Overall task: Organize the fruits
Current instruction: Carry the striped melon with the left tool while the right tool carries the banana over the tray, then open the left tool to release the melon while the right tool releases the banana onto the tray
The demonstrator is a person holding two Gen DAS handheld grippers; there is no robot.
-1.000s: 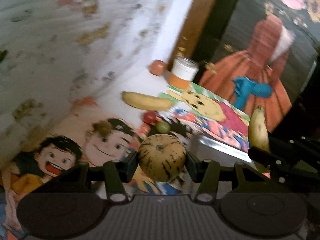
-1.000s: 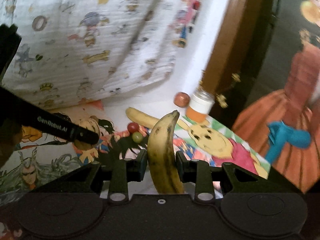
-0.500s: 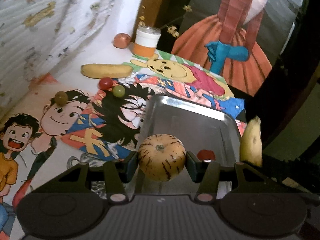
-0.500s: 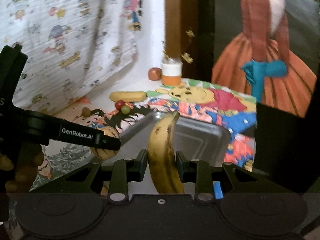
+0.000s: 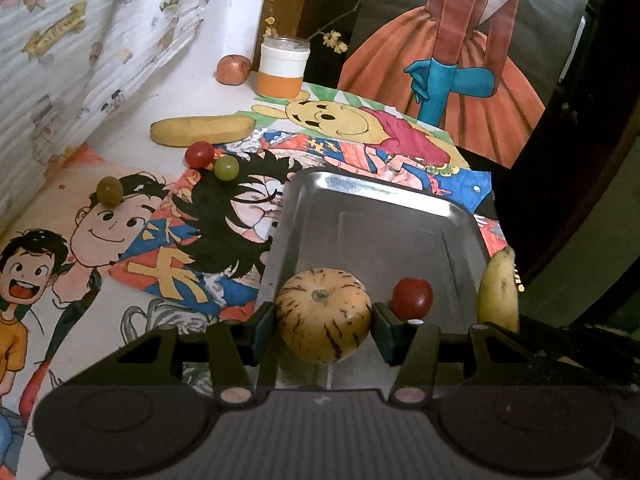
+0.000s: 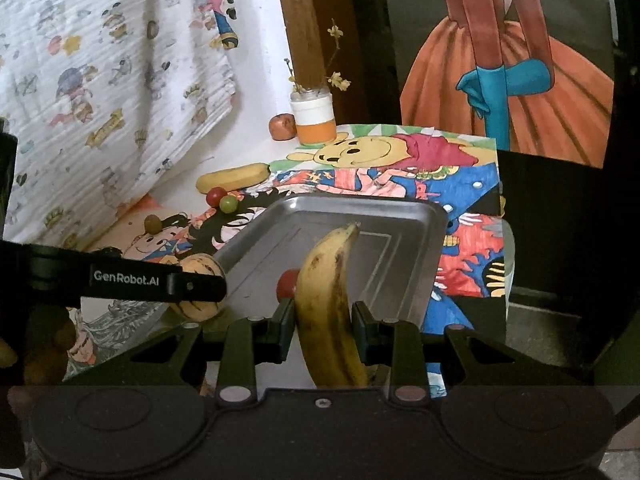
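1. The landmark here is the metal tray [image 5: 384,216], a shallow steel pan lying on a table covered with bright cartoon drawings [image 5: 168,256].
2. The left gripper [image 5: 323,316] is clamped on a round yellow melon [image 5: 323,314] with dark streaks, both pads pressed against its sides; it hangs at the tray's near left edge, and I cannot tell whether it touches the metal.
3. The right gripper [image 6: 323,320] is closed tight around a spotted banana [image 6: 328,304], held upright with its tip pointing over the tray's middle.
4. From the left wrist camera the same banana shows just past the tray's near right corner.
5. A small red fruit [image 5: 412,298] lies inside the tray, near its front edge, between the melon and the banana.
6. Beyond the tray's far left corner sit a red grape [image 5: 199,154] and a green grape [image 5: 226,169], touching or nearly so.
7. Another olive-green grape [image 5: 109,191] rests further left of the tray, on a drawn boy's head.
8. A second banana [image 5: 202,130] lies flat past those grapes, well apart from the tray.
9. Behind the tray, by the wall, stands a white-and-orange jar [image 5: 283,67] holding dried flower sprigs, with a reddish apple [image 5: 234,70] just beside it.
10. A patterned cloth [image 5: 80,40] hangs to the left of all this.
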